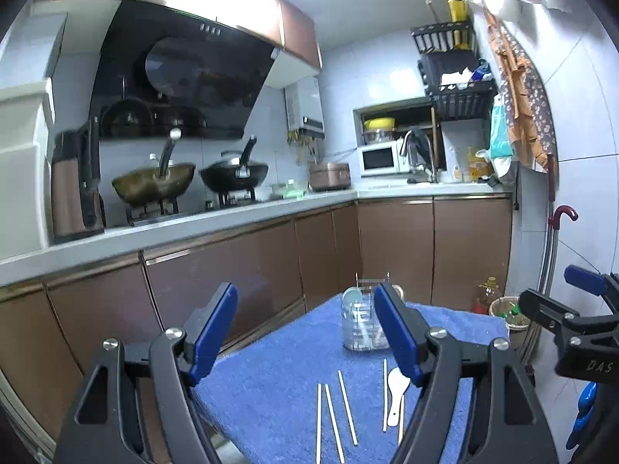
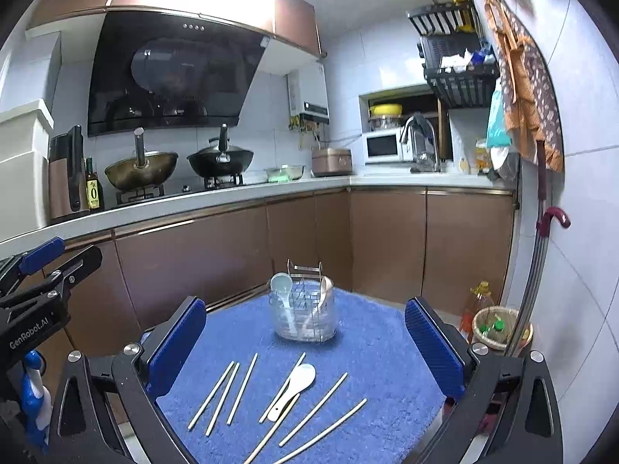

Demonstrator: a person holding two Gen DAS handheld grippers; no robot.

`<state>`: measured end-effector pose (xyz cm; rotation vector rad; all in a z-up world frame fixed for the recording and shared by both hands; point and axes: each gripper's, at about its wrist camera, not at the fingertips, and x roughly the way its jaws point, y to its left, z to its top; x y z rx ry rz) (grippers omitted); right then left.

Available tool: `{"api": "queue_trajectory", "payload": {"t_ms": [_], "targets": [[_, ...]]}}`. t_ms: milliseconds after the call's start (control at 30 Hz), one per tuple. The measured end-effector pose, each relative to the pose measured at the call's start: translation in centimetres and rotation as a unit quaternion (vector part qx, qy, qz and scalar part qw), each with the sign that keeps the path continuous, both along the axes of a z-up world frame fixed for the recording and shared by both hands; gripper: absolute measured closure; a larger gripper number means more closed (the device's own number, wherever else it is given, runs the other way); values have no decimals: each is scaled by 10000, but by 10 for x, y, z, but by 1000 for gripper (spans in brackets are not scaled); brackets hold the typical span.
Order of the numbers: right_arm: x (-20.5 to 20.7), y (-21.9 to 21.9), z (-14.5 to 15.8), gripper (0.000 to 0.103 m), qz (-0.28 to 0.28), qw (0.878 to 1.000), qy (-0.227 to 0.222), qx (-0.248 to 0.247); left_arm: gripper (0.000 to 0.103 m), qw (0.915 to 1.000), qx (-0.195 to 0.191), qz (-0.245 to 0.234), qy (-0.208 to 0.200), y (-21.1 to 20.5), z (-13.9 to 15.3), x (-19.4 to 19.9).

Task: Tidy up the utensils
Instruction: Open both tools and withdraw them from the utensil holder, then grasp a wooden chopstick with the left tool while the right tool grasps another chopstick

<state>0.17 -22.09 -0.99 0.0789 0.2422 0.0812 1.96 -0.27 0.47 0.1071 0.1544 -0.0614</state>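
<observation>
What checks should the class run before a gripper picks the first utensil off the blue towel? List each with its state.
1. Left gripper open and empty: ok.
2. Right gripper open and empty: ok.
3. Clear utensil holder upright on the blue towel: ok.
4. Room left in the holder: cannot tell; a pale blue spoon and a second utensil already stand in it.
5. White spoon free to lift alone: not ok; it lies across a chopstick.
6. Three chopsticks on the left lying apart from the spoon, easy to reach: ok.
</observation>
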Motion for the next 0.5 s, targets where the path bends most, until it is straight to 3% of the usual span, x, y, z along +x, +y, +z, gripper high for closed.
{"api": "queue_trajectory", "payload": {"t_ms": [333,400,500], "targets": [[51,-35,-49,0,20,9909,1235,532,31,9918,-431,-140,1191,33,-43,70],[67,-42,-66,0,31,9859,1553,625,31,9874,-523,-240,1474,33,-55,85],[93,-54,-94,3,153,9729,2103,945,31,9737,-768,-445,2097,32,-77,114]]}}
